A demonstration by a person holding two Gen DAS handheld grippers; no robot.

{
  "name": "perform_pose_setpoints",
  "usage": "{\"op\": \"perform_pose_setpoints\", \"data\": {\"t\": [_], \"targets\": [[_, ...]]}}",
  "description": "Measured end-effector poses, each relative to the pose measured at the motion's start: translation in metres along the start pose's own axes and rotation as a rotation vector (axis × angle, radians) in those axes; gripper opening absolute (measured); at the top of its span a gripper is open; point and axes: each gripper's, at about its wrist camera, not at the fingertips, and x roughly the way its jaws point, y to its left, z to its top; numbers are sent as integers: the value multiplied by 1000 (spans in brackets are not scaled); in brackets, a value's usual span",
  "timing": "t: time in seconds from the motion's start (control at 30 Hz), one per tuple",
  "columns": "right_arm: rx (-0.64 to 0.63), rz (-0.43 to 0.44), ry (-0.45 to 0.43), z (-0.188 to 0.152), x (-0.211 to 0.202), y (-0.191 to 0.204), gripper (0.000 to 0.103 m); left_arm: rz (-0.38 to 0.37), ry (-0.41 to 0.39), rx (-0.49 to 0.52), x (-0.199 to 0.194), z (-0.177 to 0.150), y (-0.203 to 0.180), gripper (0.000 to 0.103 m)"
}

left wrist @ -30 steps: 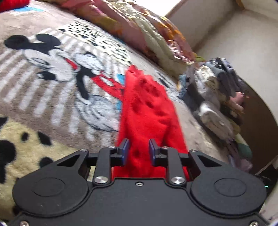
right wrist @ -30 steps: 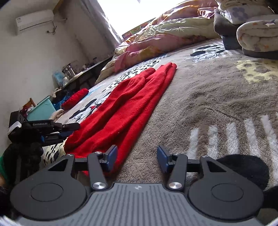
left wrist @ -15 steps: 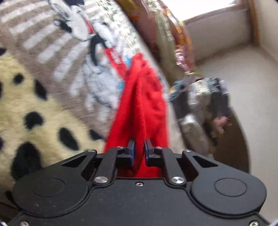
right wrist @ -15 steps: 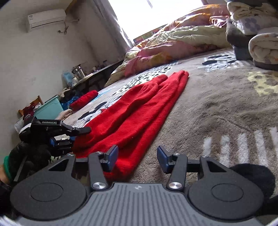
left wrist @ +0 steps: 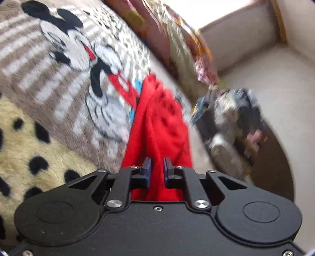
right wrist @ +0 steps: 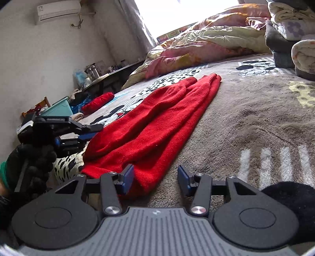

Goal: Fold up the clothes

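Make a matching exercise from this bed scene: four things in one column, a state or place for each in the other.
Things
1. left tongs
2. right tongs
3. red garment
4. air conditioner

States or places
A. high on the wall
B. open, at the garment's near corner
C. spread long on the cartoon-print blanket
D. shut on red cloth

Pairs: 1-D, 2-B, 3-C, 4-A

A bright red knit garment lies on a taupe plush blanket printed with black-and-white cartoon mice, white stripes and, at eight o'clock, cream patches with black spots.
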Motion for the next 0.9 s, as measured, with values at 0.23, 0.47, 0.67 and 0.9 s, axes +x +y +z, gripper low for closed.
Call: {"op": "perform_pose_setpoints", "data": {"t": [0.23, 0.47, 0.67, 0.9], "targets": [[3, -2, -3, -1, -2, 0, 50, -149, -32, -161, -2, -1, 8, 4], [6, 1, 1, -1, -1, 0, 50, -86, 16, -253, 13, -11, 23, 4], [13, 5, 1, -1, -1, -1, 50, -64, 20, -227, 6, -8, 21, 5], [14, 7, 0, 0, -1, -1, 50, -17, -79, -82, -23, 3, -1, 17]]}}
